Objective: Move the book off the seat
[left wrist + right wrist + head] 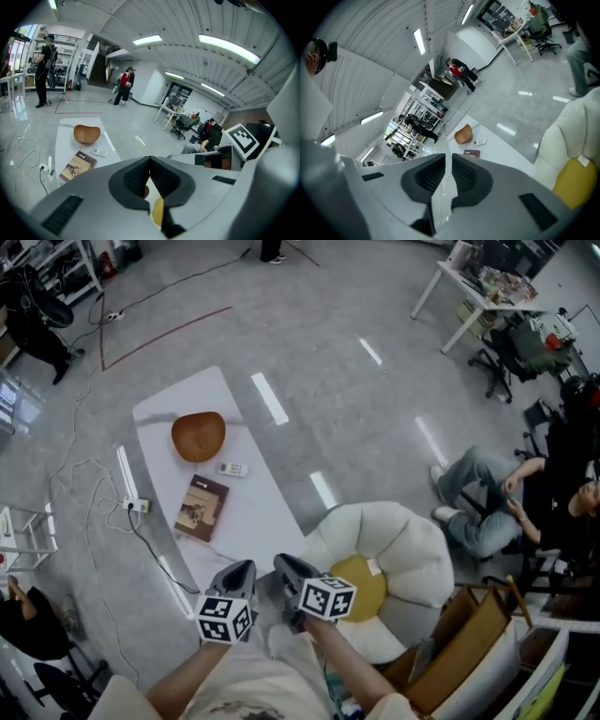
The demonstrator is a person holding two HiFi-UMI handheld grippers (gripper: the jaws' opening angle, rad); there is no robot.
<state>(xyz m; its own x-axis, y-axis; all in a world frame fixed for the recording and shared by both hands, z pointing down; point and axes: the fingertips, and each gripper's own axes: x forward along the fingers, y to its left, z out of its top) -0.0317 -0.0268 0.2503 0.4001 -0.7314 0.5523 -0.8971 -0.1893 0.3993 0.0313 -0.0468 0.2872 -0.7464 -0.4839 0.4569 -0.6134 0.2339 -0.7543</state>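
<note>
Nearest in head view: left hand-held gripper [242,570] and right hand-held gripper [289,570], both empty. Beyond, book [201,508] flat on table [255,514], off seat [412,551]; likely light, stiff, slick, best pinched at an edge. Left gripper view: jaws shut together. Right gripper view: thin slit, nothing inside.

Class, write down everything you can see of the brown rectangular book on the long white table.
The brown rectangular book is closed and lies flat, cover up, on the long white table, near one long edge and at a slant to it. Its cover looks like paper or card, with a pale picture in the middle and a darker band at one end. Only the table touches it; the white remote lies apart.
</note>
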